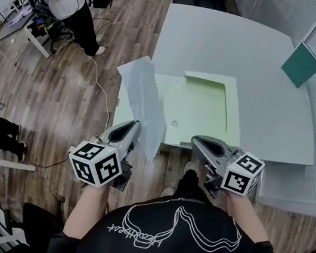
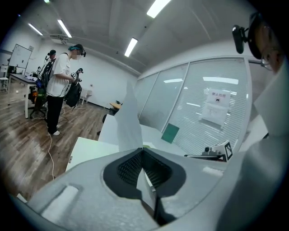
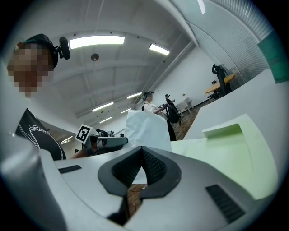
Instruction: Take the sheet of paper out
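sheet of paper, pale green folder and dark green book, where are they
sheet of paper (image 1: 144, 102): head view, its middle
pale green folder (image 1: 199, 115): head view, top face
dark green book (image 1: 302, 64): head view, cover centre

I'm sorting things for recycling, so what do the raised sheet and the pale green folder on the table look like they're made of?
Sheet: thin white paper with a matte finish. It bends and curves where the left tool pinches it.
Folder: probably stiff card or matte plastic, pale green. It lies flat with crisp edges and shows no glare.
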